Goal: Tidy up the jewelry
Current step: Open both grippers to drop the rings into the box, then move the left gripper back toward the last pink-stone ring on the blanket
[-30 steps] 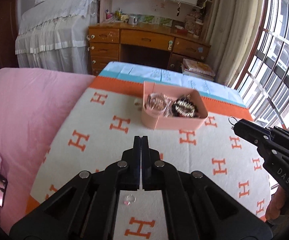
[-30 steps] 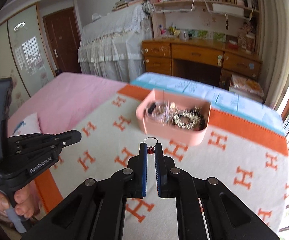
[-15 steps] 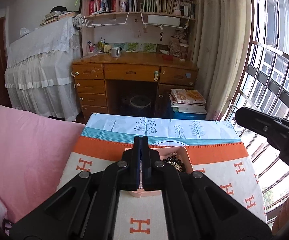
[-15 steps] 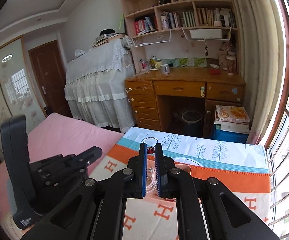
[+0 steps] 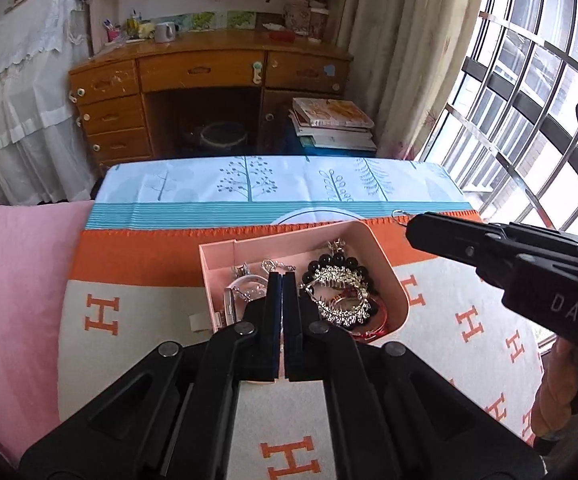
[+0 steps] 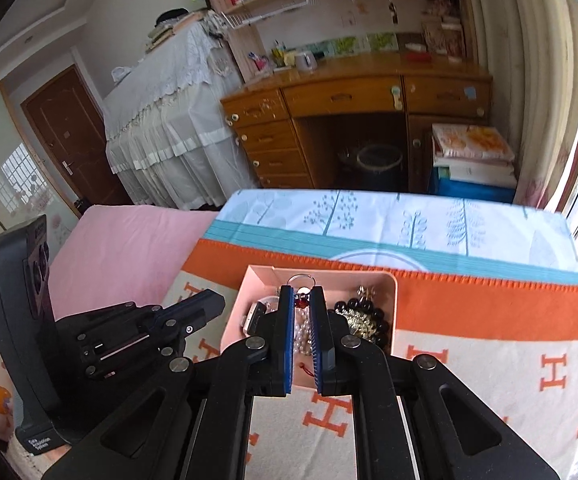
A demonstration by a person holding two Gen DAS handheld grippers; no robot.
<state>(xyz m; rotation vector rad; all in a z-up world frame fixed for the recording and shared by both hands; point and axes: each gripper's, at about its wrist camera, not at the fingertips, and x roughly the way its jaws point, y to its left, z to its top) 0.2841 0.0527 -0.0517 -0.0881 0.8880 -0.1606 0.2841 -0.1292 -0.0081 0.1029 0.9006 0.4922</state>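
A pink tray point(image 5: 399, 284) point(image 6: 393, 304) sits on the orange-and-cream blanket, holding a black bead bracelet point(image 5: 343, 266) point(image 6: 369, 316), silver jewelry and a watch. My right gripper point(image 6: 301, 295) is over the tray, shut on a small ring with a red stone point(image 6: 301, 299), whose silver loop sticks out past the tips. In the left wrist view that gripper point(image 5: 409, 226) sits above the tray's far right corner. My left gripper point(image 5: 282, 280) is shut and empty, over the tray's near side.
The blanket point(image 5: 129, 320) lies on a bed with a pink sheet point(image 5: 13, 280) on the left. A wooden desk point(image 5: 209, 80) and stacked books point(image 5: 329, 124) stand beyond the bed's end. A window point(image 5: 529, 100) is at right.
Both grippers tilted up, then came down and forward over the pink tray. The right gripper still holds the ring, now above the tray. Its jaws look slightly wider apart.
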